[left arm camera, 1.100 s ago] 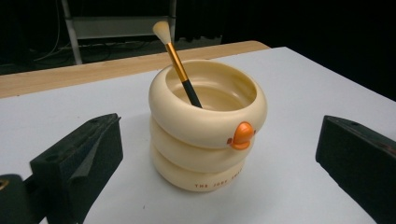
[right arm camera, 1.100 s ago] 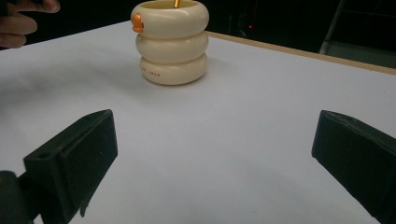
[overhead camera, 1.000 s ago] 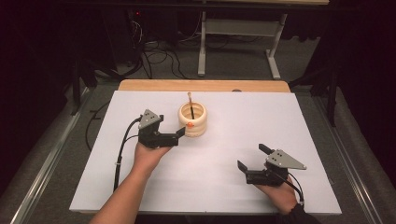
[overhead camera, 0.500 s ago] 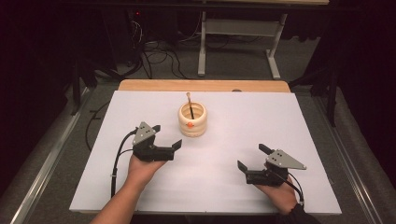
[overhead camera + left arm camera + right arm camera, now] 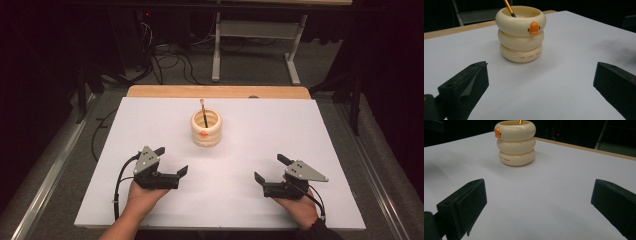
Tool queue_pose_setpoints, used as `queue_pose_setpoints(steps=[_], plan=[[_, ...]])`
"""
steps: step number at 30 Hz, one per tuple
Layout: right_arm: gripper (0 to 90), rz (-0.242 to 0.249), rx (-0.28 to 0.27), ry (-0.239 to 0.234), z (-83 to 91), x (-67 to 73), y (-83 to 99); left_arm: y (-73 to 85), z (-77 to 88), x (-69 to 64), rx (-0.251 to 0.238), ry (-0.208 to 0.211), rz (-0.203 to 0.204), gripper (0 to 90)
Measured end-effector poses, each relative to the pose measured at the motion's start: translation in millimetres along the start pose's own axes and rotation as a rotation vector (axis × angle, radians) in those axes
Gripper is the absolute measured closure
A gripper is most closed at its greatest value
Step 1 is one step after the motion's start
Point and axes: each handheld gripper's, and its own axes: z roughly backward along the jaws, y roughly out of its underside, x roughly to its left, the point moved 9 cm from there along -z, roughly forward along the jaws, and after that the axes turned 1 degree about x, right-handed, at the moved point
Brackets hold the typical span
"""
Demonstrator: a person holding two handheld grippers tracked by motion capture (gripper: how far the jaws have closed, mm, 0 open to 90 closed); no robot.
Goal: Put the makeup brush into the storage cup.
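Note:
A cream three-ring cup (image 5: 205,128) with an orange duck beak stands upright at the middle of the white table (image 5: 260,125). A thin brush (image 5: 203,111) leans inside it, handle up. The cup (image 5: 521,33) rises ahead in the left gripper view, brush (image 5: 509,7) poking out at its far rim. It stands farther off as the cup (image 5: 516,142) in the right gripper view. My left gripper (image 5: 171,160) rests low at the near left, open and empty, well short of the cup. At the near right my right gripper (image 5: 270,169) is open and empty too.
A wooden strip (image 5: 215,92) runs along the table's far edge. Beyond it stand a metal frame (image 5: 255,35) and loose cables (image 5: 170,55) on the floor. Bare white surface lies between the grippers and around the cup.
My left gripper has drawn back from beside the cup toward the near left edge, still open. The right gripper and the cup have stayed put.

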Motion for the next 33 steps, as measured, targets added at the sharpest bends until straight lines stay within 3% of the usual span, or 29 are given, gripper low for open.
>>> queue_pose_setpoints(steps=[4,7,11,20,33], plan=[[1.9,-0.001,0.004,0.003,-0.4,-0.4,0.6,7.6,5.3,-1.9,0.004,-0.003,-0.003,0.8],[1.9,-0.006,0.005,0.002,-0.6,0.1,0.7,12.9,6.0,-7.1,0.024,0.018,-0.006,0.6],[1.9,-0.01,0.006,0.002,-1.4,-0.5,0.8,9.9,6.6,-10.9,0.012,0.016,-0.041,0.0],[1.9,-0.017,0.008,0.015,-1.1,-2.7,0.7,5.1,10.4,-5.9,-0.01,0.015,-0.03,0.0],[1.9,-0.014,0.009,0.008,-1.2,-1.5,1.1,6.5,7.6,-5.4,-0.003,0.014,-0.025,0.0]])
